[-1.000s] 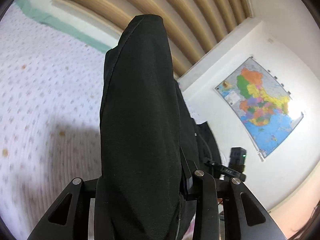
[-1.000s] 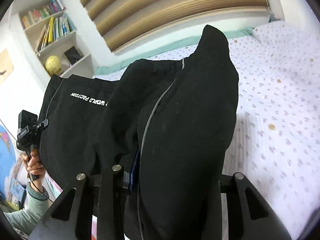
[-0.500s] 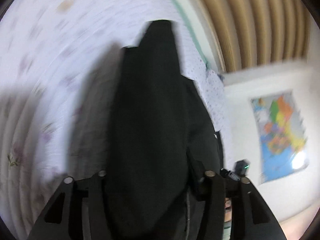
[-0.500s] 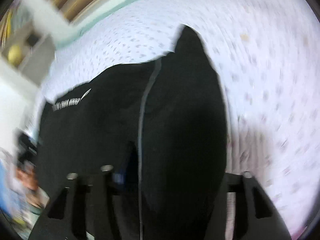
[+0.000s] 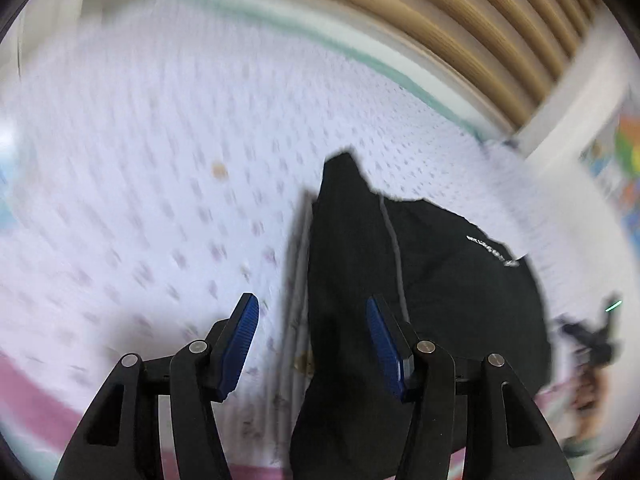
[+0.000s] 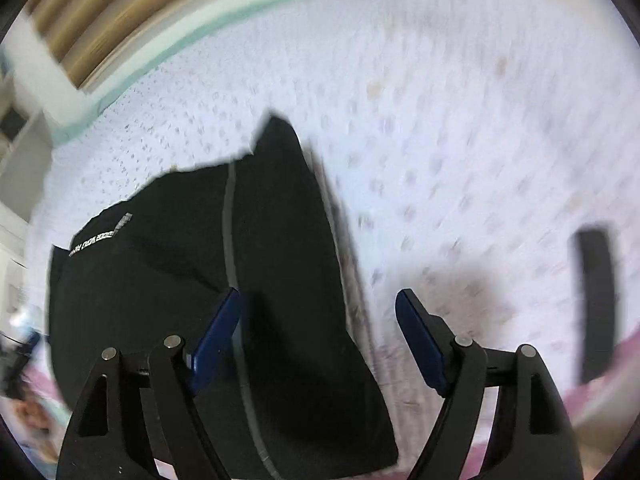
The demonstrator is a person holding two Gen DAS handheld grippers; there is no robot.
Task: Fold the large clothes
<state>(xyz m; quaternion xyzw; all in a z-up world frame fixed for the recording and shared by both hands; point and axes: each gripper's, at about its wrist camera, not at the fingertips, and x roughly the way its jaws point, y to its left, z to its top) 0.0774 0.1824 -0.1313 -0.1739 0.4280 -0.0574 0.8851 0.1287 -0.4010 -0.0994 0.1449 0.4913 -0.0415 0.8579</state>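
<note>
A bed (image 5: 152,152) with a white, small-patterned sheet fills most of the left wrist view. A teal edge runs along its far side under tan slatted blinds (image 5: 460,28), and a coloured map (image 5: 624,168) shows at the right rim. The picture is blurred. The black garment (image 5: 440,280) lies spread on the sheet, one pointed corner reaching toward the far side, a thin grey seam down it and white lettering near its right part. The left gripper (image 5: 312,320) has its fingers (image 5: 240,336) standing fairly wide, blue pads showing. The garment's left edge runs down between the fingers: the right finger sits over the black cloth, the left finger over bare sheet, and neither pad presses on the fabric. At the right edge a dark device with a green light shows, too blurred to make out.

In the right wrist view the same bed (image 6: 460,120), teal edge and blinds (image 6: 100,8) appear, also blurred. The garment (image 6: 192,280) lies left of centre, its peak pointing away, seam and lettering visible. The right gripper (image 6: 318,312) is opening, its fingers (image 6: 420,340) wide. The garment's right part lies between them: the left finger is over black cloth, the right finger over sheet, well clear of the fabric. No pad grips it. A narrow dark object (image 6: 596,304) lies on the sheet at the right.
</note>
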